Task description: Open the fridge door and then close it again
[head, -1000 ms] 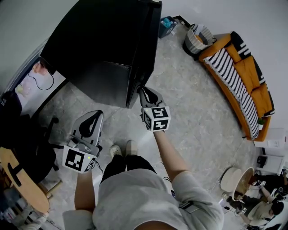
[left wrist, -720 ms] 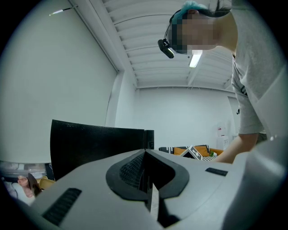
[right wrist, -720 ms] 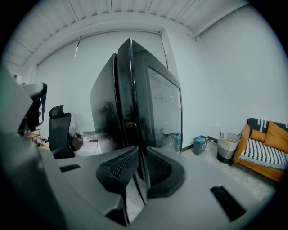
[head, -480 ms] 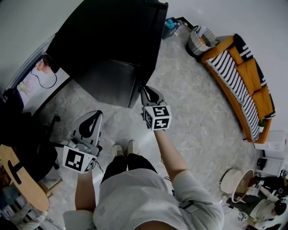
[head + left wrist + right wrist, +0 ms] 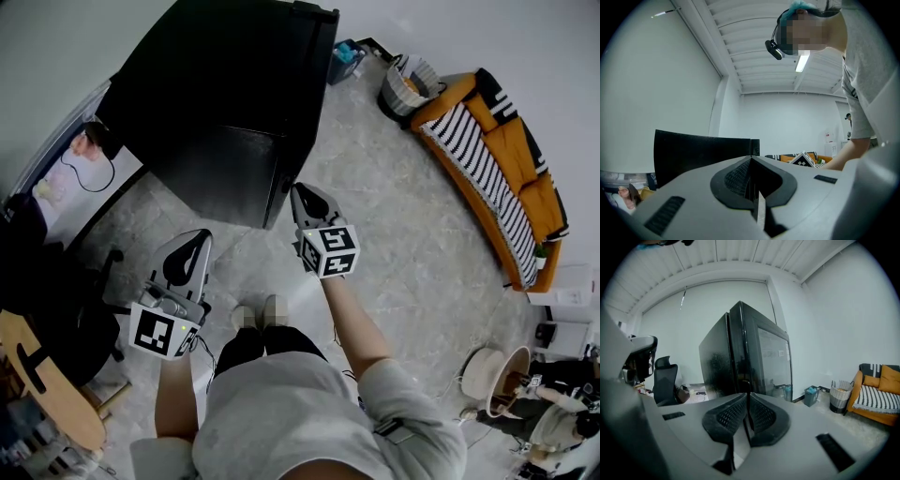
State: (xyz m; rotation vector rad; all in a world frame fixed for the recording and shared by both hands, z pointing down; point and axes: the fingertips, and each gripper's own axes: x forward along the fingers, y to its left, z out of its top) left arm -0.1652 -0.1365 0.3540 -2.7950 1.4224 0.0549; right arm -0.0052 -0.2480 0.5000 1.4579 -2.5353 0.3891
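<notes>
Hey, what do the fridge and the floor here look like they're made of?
Fridge: the black front is glossy and mirrors the room in the right gripper view, so likely glass or lacquered metal. The side looks duller, probably painted metal. Floor: grey with a marbled pattern and a soft sheen, so stone or ceramic tile.

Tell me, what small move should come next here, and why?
Probably open the right gripper and ease it to the near edge of the fridge door: the door looks shut, both grippers' jaws are together on nothing, and the left gripper hangs farther back.
</notes>
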